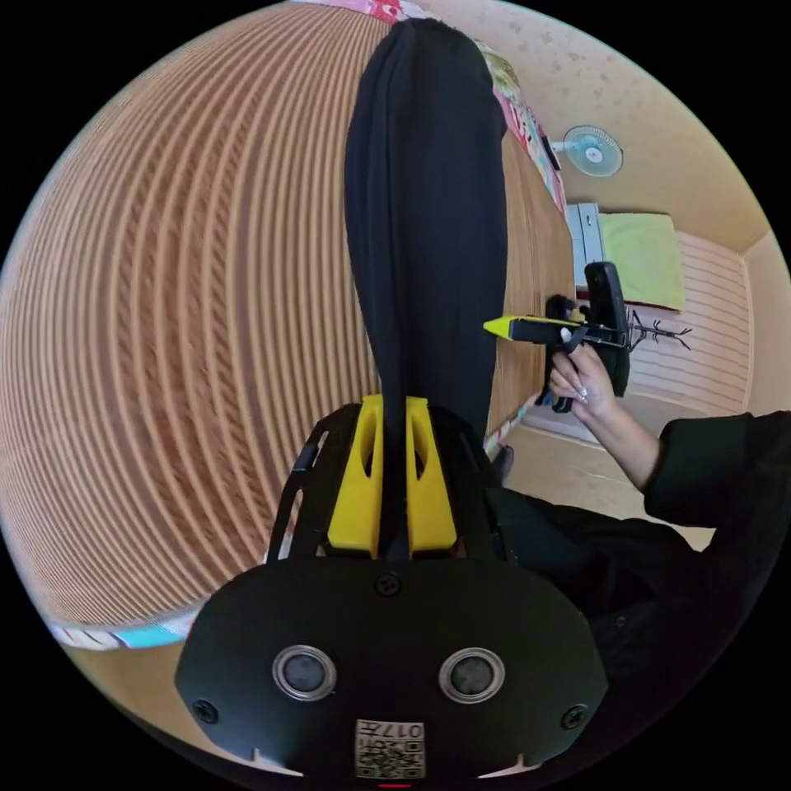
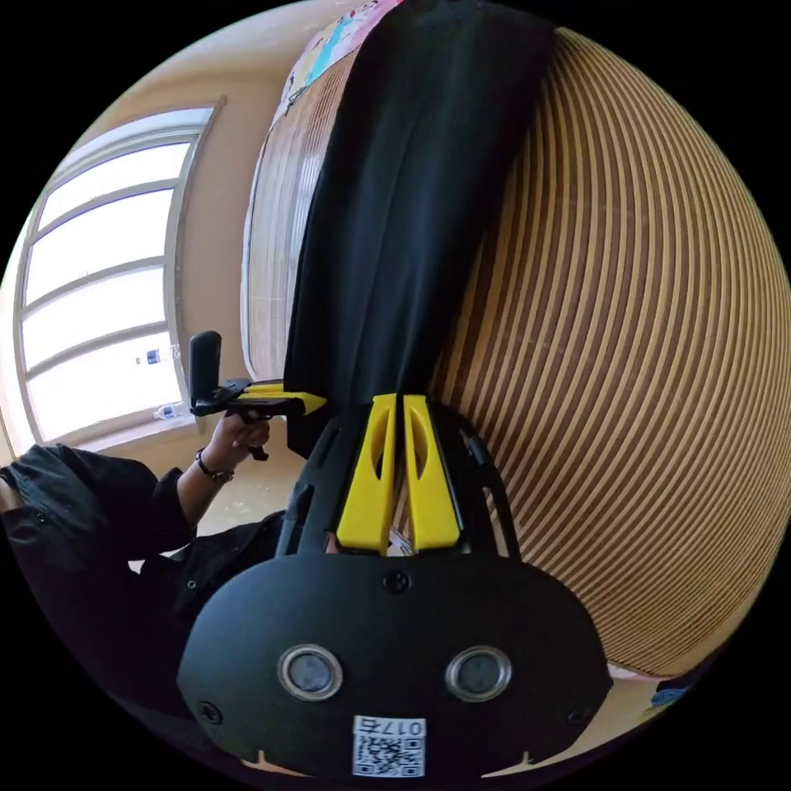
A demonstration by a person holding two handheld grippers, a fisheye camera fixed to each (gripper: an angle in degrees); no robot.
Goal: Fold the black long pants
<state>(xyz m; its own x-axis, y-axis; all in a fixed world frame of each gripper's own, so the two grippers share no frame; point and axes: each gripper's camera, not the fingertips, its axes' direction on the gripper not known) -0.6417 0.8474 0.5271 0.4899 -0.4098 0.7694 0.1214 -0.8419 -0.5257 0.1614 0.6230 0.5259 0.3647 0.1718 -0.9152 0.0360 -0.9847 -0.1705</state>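
My left gripper (image 1: 394, 404) and right gripper (image 2: 397, 401) each clamp the black pants (image 1: 424, 231) at the striped mat's (image 1: 165, 329) near edge; 2 smooth, narrow hanging lengths.

The black long pants (image 1: 424, 214) are plain, unpatterned dark fabric, drawn out into 1 long narrow band with soft lengthwise folds. They stretch across the ribbed bamboo mat (image 1: 181, 329) from its near edge toward the far edge. The near end is lifted off the mat at the near edge. In the right gripper view the pants (image 2: 412, 206) spread wider, flat and smooth.
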